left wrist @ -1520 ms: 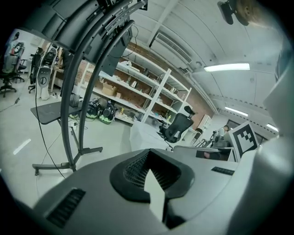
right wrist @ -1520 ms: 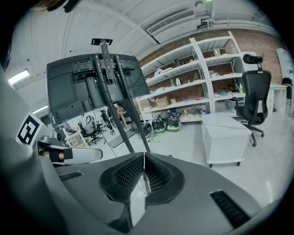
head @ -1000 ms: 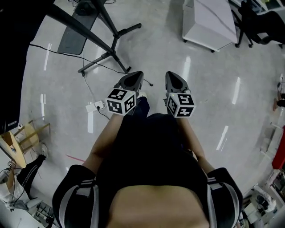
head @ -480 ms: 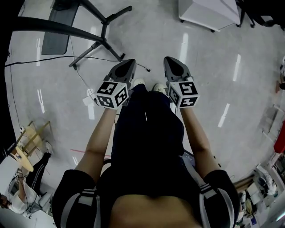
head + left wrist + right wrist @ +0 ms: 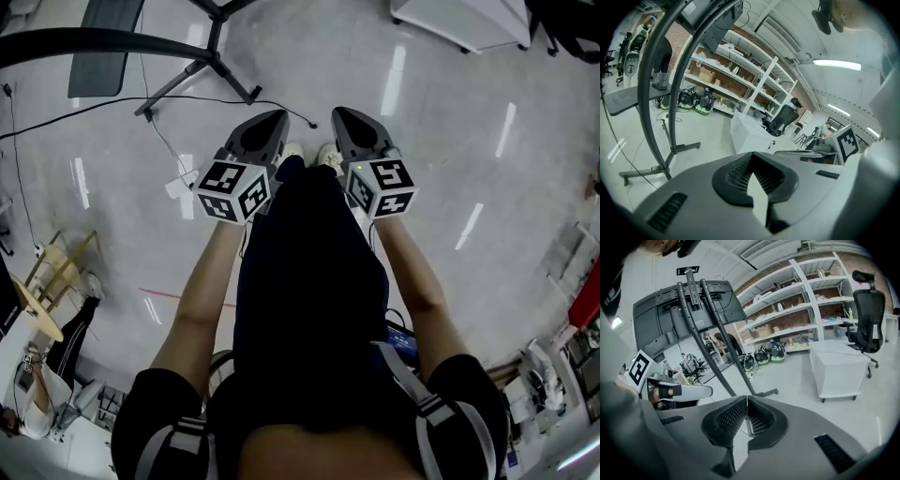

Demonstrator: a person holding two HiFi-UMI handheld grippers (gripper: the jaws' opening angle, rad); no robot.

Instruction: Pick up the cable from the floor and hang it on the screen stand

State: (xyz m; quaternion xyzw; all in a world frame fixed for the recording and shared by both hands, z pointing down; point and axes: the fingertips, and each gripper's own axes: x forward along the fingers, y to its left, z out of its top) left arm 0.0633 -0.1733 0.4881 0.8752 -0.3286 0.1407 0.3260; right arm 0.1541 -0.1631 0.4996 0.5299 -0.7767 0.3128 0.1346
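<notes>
A thin black cable [image 5: 178, 97] lies on the grey floor, running from the left past the stand's feet to an end near my left gripper's tip. It also shows as a thin cable [image 5: 618, 140] in the left gripper view. The black screen stand [image 5: 199, 64] spreads its legs at the top left; its curved pole [image 5: 650, 93] rises close by, and the screen [image 5: 689, 303] sits on top. My left gripper [image 5: 276, 118] [image 5: 751, 155] and right gripper [image 5: 339, 114] [image 5: 746, 397] hang side by side above the floor, both shut and empty.
A white plug block [image 5: 184, 184] lies on the floor left of the left gripper. A grey plate [image 5: 101, 49] lies by the stand. A white cabinet [image 5: 459, 17] stands at the top right, with an office chair [image 5: 865, 310] and shelves [image 5: 801, 301] beyond.
Both grippers have sunk towards the floor, still side by side and shut. The stand's feet and the cable have slid up and left in the head view.
</notes>
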